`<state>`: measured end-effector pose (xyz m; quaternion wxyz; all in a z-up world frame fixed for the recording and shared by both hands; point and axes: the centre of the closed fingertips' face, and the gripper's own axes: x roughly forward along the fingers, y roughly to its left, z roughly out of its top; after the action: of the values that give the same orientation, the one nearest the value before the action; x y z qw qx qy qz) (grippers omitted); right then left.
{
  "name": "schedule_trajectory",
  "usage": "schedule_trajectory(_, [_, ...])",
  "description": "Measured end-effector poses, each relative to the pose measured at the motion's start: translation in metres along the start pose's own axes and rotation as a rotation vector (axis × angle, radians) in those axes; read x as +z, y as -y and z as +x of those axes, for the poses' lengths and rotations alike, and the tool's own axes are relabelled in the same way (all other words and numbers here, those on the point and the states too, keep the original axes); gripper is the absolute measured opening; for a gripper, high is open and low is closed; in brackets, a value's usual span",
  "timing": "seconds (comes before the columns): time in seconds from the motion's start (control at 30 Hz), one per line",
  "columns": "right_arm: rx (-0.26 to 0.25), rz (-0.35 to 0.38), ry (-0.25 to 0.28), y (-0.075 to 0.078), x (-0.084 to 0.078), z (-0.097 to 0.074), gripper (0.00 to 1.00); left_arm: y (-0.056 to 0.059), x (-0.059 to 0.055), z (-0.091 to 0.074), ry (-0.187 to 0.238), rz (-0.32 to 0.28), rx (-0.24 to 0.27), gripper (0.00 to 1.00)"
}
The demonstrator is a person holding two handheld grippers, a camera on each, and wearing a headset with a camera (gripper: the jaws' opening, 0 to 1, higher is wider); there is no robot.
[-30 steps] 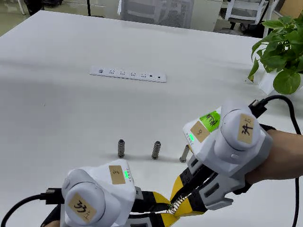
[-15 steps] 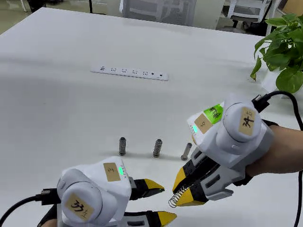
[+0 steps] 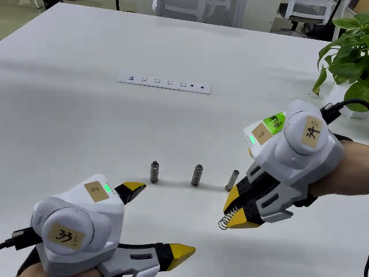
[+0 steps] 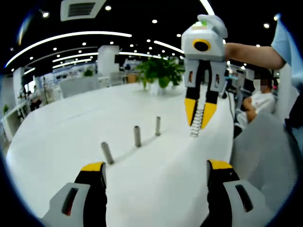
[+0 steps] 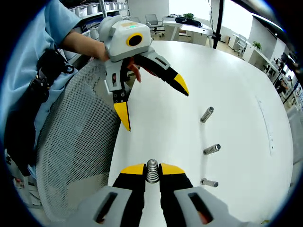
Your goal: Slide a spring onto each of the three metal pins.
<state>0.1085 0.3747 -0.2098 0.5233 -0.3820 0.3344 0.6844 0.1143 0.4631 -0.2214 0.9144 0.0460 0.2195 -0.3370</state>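
Spring (image 5: 152,170) sits clamped between the yellow tips of the right gripper (image 3: 233,216), and we see its coils poking out past the tips, clear of the white table (image 3: 69,115). In the head view this gripper hovers near the bare pin (image 3: 232,180), on the side closer to us, with the spring apart from the pin and not yet over it. Just left of the bare pin stands the middle pin (image 3: 197,175), and beyond that the left pin (image 3: 154,172); both already wear springs. The three stand upright in one row. The left gripper (image 3: 158,222) is well to the left of the bare pin and nearer to us, its jaws spread wide with nothing between them. In the left gripper view we find the row of pins too blurred to say which ones carry springs. Far behind the bare pin a white power strip (image 3: 166,84) lies flat on the table, and to the pin's far right a leafy plant (image 3: 349,57) stands at the table's edge.
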Motion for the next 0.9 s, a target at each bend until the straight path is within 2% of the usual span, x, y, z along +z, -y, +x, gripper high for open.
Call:
schedule_trajectory(0.17, [-0.013, -0.006, -0.021, 0.009, -0.004, -0.005, 0.12, -0.017, 0.001, -0.008, 0.01, -0.024, 0.058, 1.0])
schedule_trajectory(0.33, [-0.028, -0.015, -0.044, 0.02, -0.008, -0.011, 0.12, -0.027, 0.002, -0.014, 0.017, -0.05, 0.088, 1.0])
schedule_trajectory(0.63, [-0.068, -0.042, -0.101, 0.042, -0.017, -0.021, 0.12, -0.028, -0.002, -0.015, 0.012, -0.06, 0.102, 1.0])
schedule_trajectory(0.67, [-0.091, -0.046, -0.131, 0.048, -0.023, -0.023, 0.12, -0.027, -0.003, -0.015, 0.009, -0.06, 0.101, 1.0])
schedule_trajectory(0.7, [-0.109, -0.055, -0.14, 0.053, -0.025, -0.024, 0.12, -0.026, -0.004, -0.015, 0.01, -0.06, 0.101, 1.0])
schedule_trajectory(0.9, [-0.119, -0.061, -0.171, 0.061, -0.031, -0.027, 0.12, -0.025, -0.007, -0.015, 0.006, -0.061, 0.101, 1.0])
